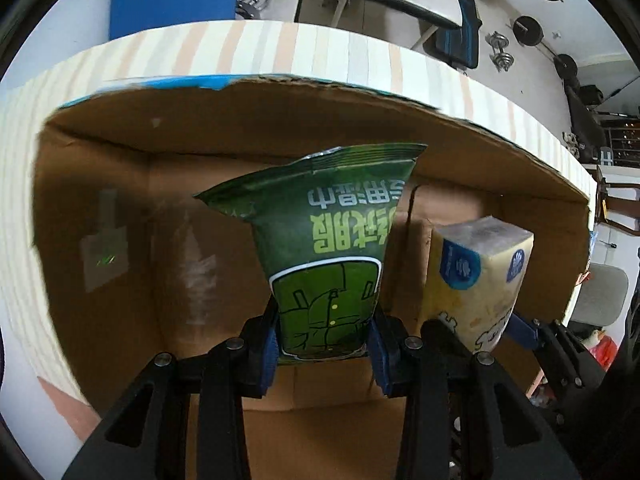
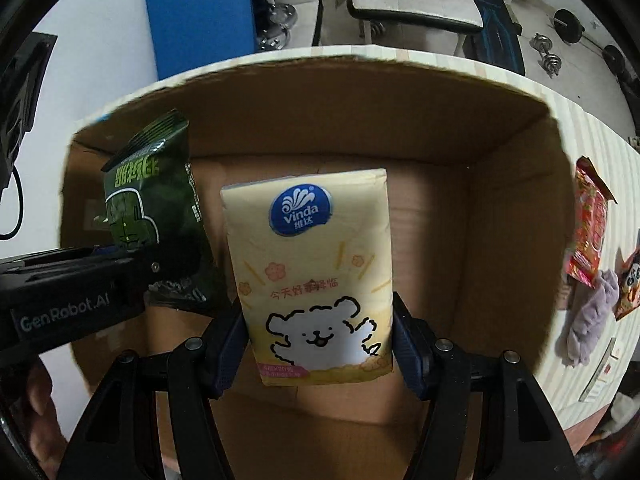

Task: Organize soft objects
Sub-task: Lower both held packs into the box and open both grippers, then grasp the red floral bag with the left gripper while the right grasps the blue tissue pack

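My left gripper (image 1: 324, 344) is shut on a green wet-wipes pack (image 1: 324, 248) and holds it over the open cardboard box (image 1: 100, 184). My right gripper (image 2: 318, 340) is shut on a yellow Vinda tissue pack (image 2: 312, 264) and holds it over the same box (image 2: 500, 208). The tissue pack (image 1: 476, 276) also shows to the right in the left wrist view. The green pack (image 2: 152, 200) and the left gripper show at the left in the right wrist view. The box floor under both packs is bare cardboard.
The box sits on a striped tabletop (image 1: 240, 48). To its right on the table lie a red snack packet (image 2: 588, 224), a purple cloth (image 2: 588, 316) and another small packet (image 2: 630, 288). A chair (image 2: 416, 0), a blue panel (image 2: 200, 16) and dumbbells (image 2: 548, 52) stand beyond.
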The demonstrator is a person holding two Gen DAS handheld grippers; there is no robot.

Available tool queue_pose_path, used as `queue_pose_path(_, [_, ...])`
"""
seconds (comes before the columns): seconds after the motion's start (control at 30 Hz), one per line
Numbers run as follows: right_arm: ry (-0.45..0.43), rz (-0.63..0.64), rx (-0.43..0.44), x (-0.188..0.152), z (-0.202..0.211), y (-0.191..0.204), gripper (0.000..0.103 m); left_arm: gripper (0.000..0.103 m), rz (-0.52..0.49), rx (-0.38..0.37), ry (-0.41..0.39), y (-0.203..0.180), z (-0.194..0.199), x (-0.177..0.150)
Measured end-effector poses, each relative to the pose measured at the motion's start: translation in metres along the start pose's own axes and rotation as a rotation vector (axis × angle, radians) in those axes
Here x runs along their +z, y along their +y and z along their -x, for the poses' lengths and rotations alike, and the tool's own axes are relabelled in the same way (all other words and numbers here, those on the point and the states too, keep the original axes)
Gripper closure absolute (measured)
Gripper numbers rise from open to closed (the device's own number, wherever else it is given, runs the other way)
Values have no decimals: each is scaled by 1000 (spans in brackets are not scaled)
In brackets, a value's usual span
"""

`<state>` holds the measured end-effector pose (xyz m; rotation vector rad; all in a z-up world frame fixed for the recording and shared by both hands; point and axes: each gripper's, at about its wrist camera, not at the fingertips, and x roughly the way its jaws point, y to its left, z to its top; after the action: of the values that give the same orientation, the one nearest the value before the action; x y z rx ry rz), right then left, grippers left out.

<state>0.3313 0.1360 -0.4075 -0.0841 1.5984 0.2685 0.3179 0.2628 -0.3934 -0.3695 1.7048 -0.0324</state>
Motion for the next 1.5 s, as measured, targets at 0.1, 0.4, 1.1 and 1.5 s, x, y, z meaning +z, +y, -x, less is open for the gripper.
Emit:
queue_pose_path(0.1, [7,-14,-11,5,-9,2,36,67,-18,-3,18,-3,-6,2])
queue_pose_path(0.4, [38,-3,-2,-6,-14,7,7,20,-21,34,22,-1,6,-11])
queue_pose_path(1.1, [-91,0,-54,-141,74,-8,0,4,-27,180,-242,-4,65,-128])
queue_pose_path(1.5, [-171,28,44,-158,129,-31,0,4,0,189,-329,-50,105,-179])
